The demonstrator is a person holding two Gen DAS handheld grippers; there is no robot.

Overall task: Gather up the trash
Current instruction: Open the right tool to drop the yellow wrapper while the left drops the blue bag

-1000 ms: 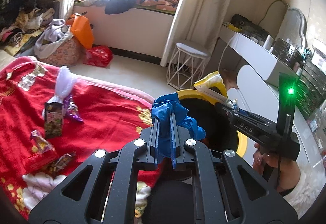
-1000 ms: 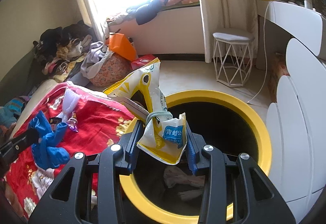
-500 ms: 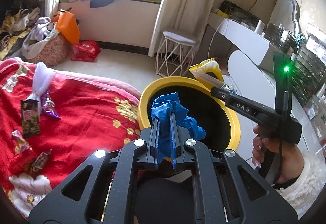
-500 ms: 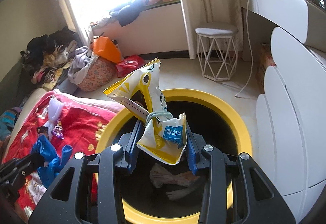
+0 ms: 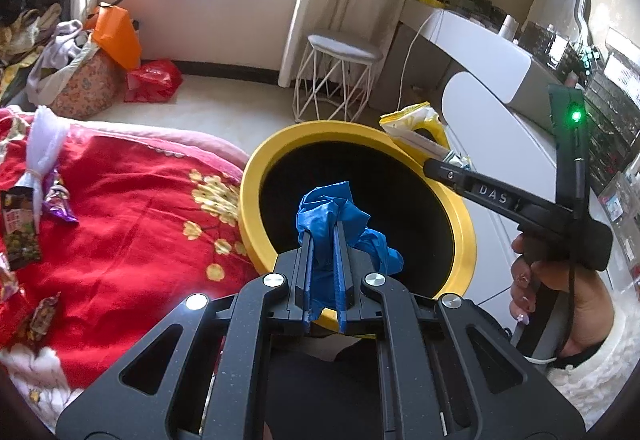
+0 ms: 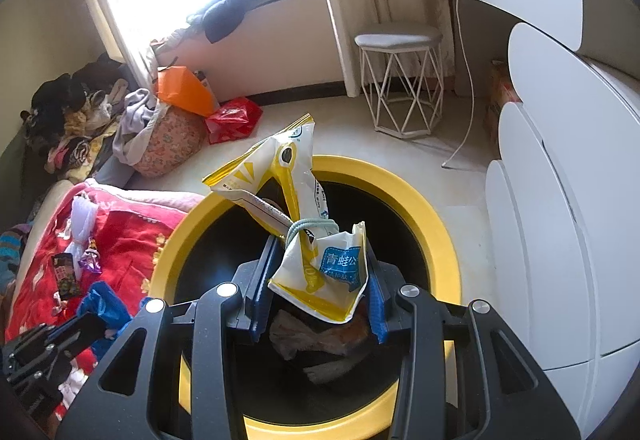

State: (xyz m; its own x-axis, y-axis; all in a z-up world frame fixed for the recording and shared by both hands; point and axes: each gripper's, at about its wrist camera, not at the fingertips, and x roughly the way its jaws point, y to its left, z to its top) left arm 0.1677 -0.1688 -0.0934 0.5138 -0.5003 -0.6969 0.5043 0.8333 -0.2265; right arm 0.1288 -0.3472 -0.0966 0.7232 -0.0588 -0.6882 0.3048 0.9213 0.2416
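My left tongs (image 5: pixel 323 240) are clamped nearly fully together on a crumpled blue plastic bag (image 5: pixel 336 215). The bag bunches upward and forward from between the fingers, with a lobe spilling to the right; its long axis runs along the fingers, pointing toward the far rim of the bin. It hangs over the near part of the yellow-rimmed bin (image 5: pixel 256 175), whose black mouth lies behind it.

My right tongs (image 6: pixel 318 272) stand partly apart, gripping a yellow-and-white snack pouch (image 6: pixel 320 268) by its lower folded part. A pale green band is wound round the pouch at its waist. The pouch's long axis tilts up and away to the left, its opened top pointing toward the window side of the room. It is held above the bin's mouth.

Left view only: my right hand (image 5: pixel 560 280) on the tongs' handle, the green indicator light, and the pouch seen at the bin's far right rim. The bin's interior reads plain black here.

Right view only: crumpled trash (image 6: pixel 316 336) already lying at the bin's bottom, and printed blue label on the pouch.

Both views: red blanket (image 5: pixel 132 207) just left of the bin, touching its rim, with several wrappers (image 5: pixel 18 228) lying on it.
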